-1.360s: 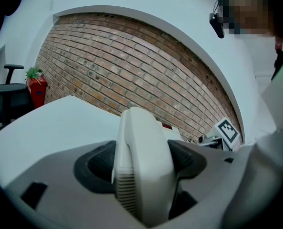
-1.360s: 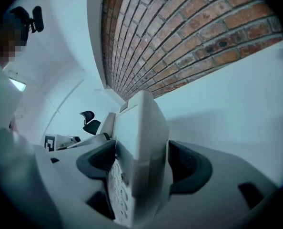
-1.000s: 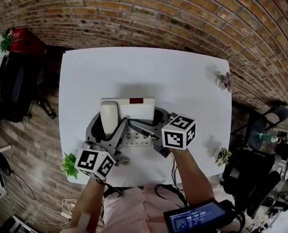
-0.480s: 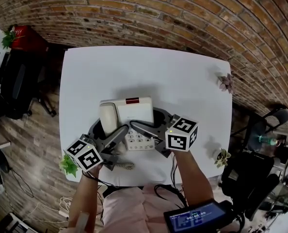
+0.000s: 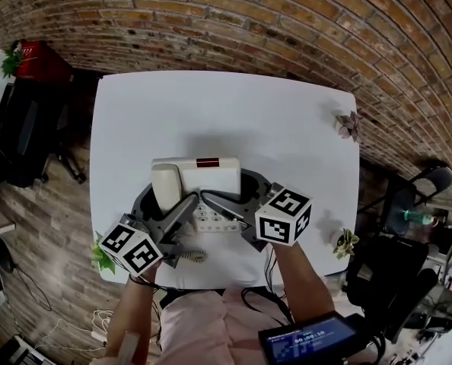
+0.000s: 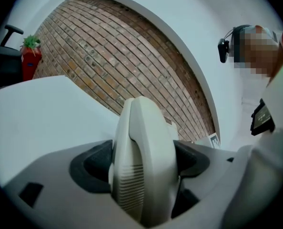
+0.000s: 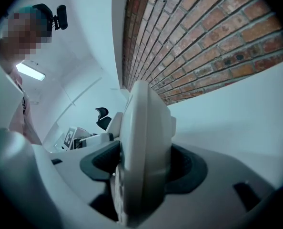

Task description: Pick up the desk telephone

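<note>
From above, your desk telephone (image 5: pixel 203 175) is over the middle of the white table (image 5: pixel 287 128), and it hides each lower jaw. Only your left gripper (image 6: pixel 144 163) and right gripper (image 7: pixel 144 171) views show the pads, which have just been closing, pinching its edges.

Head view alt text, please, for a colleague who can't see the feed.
Seen from above, a beige desk telephone at the near side of a white table is gripped at both ends: the left gripper on its handset side, the right gripper on its keypad side. Both pairs of jaws have just been closing on it.
</note>
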The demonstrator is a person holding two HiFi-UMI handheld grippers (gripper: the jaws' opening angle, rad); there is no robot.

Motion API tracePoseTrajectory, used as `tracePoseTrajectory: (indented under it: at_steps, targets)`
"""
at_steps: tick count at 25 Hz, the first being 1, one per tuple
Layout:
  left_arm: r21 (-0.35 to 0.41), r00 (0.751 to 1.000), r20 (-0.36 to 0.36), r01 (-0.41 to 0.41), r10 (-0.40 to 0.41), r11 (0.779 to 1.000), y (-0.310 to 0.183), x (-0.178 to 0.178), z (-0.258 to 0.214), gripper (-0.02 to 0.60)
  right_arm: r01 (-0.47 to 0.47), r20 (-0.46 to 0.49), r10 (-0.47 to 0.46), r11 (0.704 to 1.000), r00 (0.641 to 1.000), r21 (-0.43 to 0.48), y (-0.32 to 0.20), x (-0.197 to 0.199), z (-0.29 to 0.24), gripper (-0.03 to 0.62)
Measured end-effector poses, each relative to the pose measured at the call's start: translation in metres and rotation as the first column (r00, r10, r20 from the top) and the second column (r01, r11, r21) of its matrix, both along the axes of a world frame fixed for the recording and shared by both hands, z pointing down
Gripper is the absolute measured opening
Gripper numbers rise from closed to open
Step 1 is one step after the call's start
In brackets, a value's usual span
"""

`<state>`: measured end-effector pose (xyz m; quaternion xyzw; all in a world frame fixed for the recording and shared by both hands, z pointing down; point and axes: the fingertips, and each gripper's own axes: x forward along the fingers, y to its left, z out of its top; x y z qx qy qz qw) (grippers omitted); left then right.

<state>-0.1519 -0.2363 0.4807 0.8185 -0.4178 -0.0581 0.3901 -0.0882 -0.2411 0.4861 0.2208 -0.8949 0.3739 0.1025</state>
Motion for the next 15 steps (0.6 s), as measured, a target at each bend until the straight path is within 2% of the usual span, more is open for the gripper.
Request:
tracePoseTrajectory:
  at_steps: [6,15]
  targets:
    - [0.053,0.999,0.048,0.001,-0.004,0.999,0.007,0.006,-0.038,0.388,-0.001,0.028,0.000,0.999,1.000,0.040,0.008,0.006,-0.035,0.288]
    - [0.086,0.992,0.117,0.040,-0.050,0.996,0.037,0.017,-0.106,0.382,0.026,0.084,-0.033,0.996,0.996,0.090,0.036,0.018,-0.100,0.288]
